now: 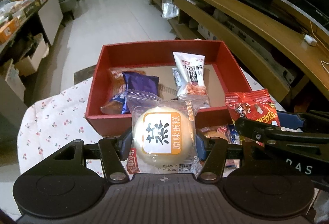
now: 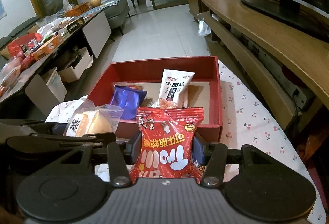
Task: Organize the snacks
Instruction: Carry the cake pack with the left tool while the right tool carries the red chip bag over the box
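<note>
Both grippers are loaded here. The left gripper point(image 1: 163, 141) has its fingers closed onto a round pale steamed cake in a clear plastic wrapper with an orange-and-white label point(image 1: 162, 133) — the blue pads press on the cake's left and right sides, and the wrapper's crimped top sticks up past the fingertips. It's held just in front of the near wall of the open red cardboard box point(image 1: 232, 63), not inside it.

The right gripper point(image 2: 167, 149) is clamped the same way on a shiny red foil snack bag with white lettering point(image 2: 167, 141). The bag stands upright between the fingers, printing upside down, its top edge overlapping the box's near rim in that view. From the left wrist view, this bag shows off to the right, beside the box's near right corner.

Inside the box, a purple foil packet point(image 1: 141, 82) lies on the left atop an orange-brown wrapped snack point(image 1: 117, 78), and a white spicy-strip pouch with black characters point(image 1: 190, 72) leans toward the back right. The box sits on a white tablecloth with small cherry prints point(image 2: 257, 113).
</note>
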`<state>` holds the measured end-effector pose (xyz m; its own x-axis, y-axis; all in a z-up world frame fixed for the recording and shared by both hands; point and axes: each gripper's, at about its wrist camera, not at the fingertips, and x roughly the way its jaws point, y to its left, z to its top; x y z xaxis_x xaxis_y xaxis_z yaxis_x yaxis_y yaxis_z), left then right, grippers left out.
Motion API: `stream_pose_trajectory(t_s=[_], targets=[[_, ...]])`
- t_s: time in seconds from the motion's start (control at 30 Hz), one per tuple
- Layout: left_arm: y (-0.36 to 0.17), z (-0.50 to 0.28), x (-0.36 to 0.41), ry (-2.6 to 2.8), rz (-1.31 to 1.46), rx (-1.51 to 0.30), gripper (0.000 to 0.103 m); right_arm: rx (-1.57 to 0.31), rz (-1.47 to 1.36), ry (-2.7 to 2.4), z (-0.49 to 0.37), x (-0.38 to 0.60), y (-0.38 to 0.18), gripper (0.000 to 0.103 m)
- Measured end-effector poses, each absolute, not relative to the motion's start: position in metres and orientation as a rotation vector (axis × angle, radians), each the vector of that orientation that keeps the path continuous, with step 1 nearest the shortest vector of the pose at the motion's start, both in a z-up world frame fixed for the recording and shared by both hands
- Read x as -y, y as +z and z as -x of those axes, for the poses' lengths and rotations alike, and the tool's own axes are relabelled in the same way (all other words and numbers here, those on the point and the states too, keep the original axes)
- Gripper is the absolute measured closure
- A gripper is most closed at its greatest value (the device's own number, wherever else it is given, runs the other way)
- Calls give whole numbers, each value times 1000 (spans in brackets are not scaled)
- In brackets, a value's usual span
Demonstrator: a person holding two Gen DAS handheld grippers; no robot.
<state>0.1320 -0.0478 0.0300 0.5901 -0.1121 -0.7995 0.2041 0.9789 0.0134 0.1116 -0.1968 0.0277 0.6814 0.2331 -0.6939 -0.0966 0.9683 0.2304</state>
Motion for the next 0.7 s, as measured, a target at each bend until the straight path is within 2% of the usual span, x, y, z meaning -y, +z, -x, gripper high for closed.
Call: stream_pose_trajectory(t_s=[0.7], targets=[[45, -166, 50, -123, -133, -857, 39, -758, -168, 174, -153, 193, 40, 37]])
